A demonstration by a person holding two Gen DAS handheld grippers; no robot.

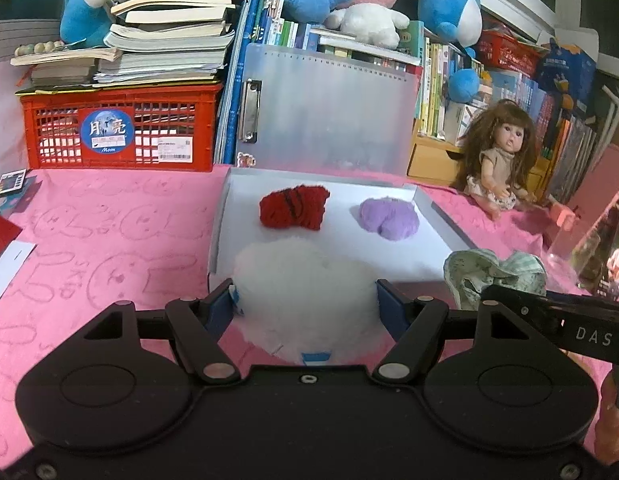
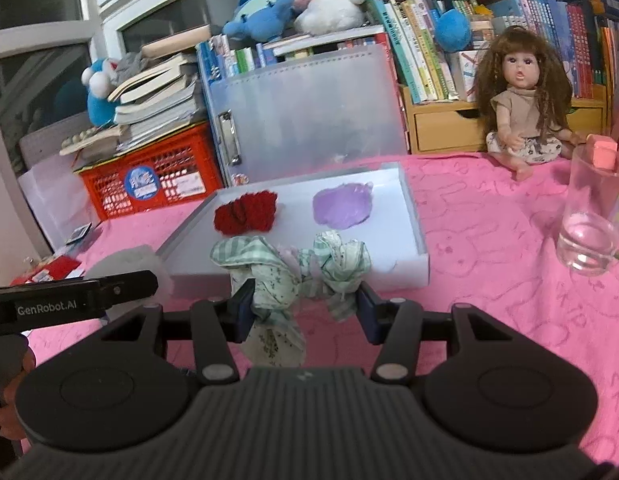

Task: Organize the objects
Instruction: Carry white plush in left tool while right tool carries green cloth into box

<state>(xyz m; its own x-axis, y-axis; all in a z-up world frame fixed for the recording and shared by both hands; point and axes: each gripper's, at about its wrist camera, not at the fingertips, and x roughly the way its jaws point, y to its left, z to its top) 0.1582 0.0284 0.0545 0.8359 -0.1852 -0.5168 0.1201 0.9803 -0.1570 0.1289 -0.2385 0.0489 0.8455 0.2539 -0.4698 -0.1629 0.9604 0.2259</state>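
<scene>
My left gripper (image 1: 305, 300) is shut on a white fluffy heart-shaped plush (image 1: 305, 280), held just above the near edge of a shallow white tray (image 1: 441, 224). In the tray lie a red fuzzy heart (image 1: 293, 208) and a purple fuzzy heart (image 1: 389, 218). My right gripper (image 2: 305, 304) is shut on a crumpled green-checked floral cloth (image 2: 289, 272), held in front of the tray (image 2: 413, 220), where the red heart (image 2: 245, 216) and the purple heart (image 2: 343, 206) show again. The cloth (image 1: 489, 276) and the right gripper's arm appear at the right of the left wrist view.
A pink cloth (image 1: 109, 248) covers the table. Behind the tray stand a translucent clipboard case (image 1: 325, 112), a red crate (image 1: 121, 132) topped with books, shelved books and plush toys. A doll (image 2: 521, 100) sits at the right, beside a drinking glass (image 2: 589, 216).
</scene>
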